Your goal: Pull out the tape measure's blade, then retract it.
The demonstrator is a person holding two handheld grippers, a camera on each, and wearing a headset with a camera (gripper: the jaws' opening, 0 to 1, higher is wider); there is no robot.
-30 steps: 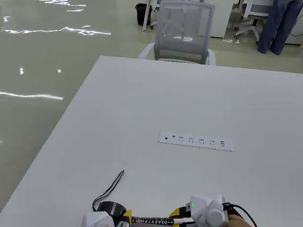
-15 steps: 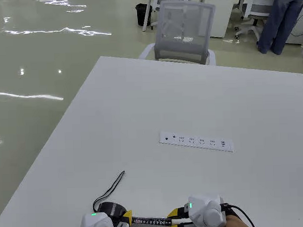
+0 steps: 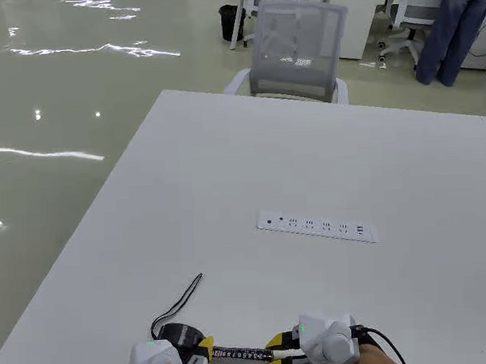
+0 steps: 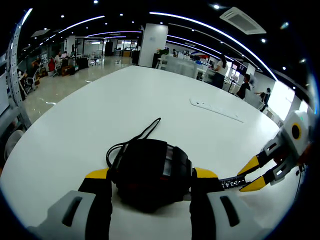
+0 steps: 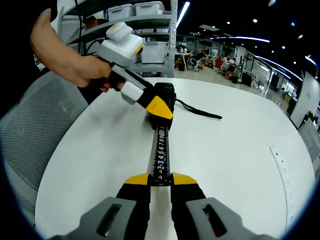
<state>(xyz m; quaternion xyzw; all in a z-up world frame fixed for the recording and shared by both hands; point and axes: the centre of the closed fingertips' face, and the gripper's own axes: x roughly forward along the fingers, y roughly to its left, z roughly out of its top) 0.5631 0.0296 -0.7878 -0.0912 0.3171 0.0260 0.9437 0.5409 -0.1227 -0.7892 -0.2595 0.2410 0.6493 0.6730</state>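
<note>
Currently your left gripper [image 4: 151, 173] is clamping the case [image 4: 150, 162]; your right gripper [image 5: 160, 179] is pinching the blade [image 5: 160, 150], its length running straight ahead to the case.

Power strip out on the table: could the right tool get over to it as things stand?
Probably not yet. Bare table leaves the way to the power strip free, but the right tool is shut on the blade and would have to let go first.
</note>
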